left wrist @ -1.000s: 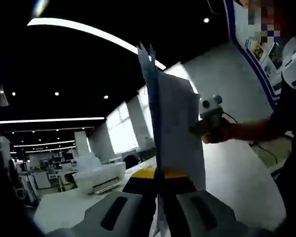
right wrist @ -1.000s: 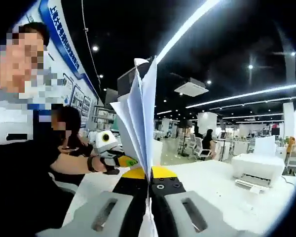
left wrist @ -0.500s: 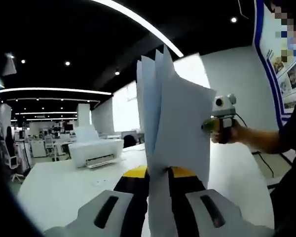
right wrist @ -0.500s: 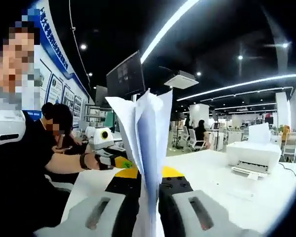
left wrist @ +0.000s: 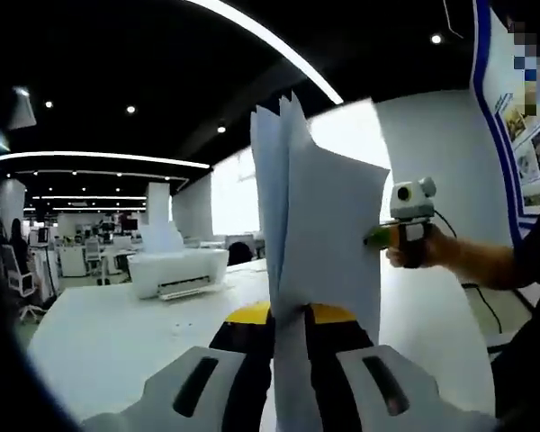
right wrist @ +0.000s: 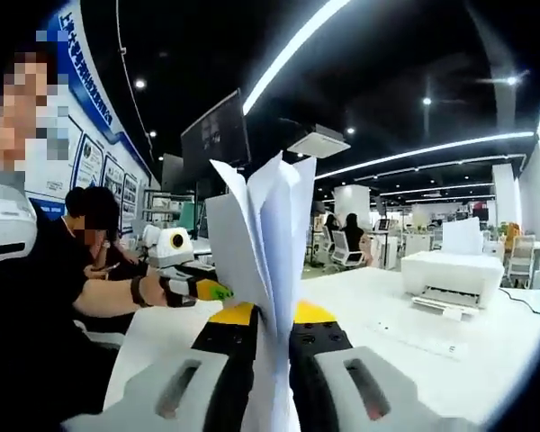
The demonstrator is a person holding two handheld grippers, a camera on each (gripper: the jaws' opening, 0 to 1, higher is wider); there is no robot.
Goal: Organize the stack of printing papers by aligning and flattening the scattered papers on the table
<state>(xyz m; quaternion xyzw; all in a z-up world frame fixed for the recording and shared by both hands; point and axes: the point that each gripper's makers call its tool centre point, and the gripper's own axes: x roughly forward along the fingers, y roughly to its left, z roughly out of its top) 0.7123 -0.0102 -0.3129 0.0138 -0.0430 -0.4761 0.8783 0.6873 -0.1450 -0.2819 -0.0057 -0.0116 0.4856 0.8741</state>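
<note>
On the left in the left gripper view, a white printer (left wrist: 175,272) stands on the white surface (left wrist: 117,337), well apart from the papers. The left gripper (left wrist: 290,331) is closed on the lower edge of the papers (left wrist: 319,225), which stand upright above the surface with their top edges fanned apart. Right of the papers, the right gripper (left wrist: 398,236) holds their other side. In the right gripper view, the right gripper (right wrist: 272,340) clamps the same papers (right wrist: 265,238), and the printer (right wrist: 450,274) is far right of them.
</note>
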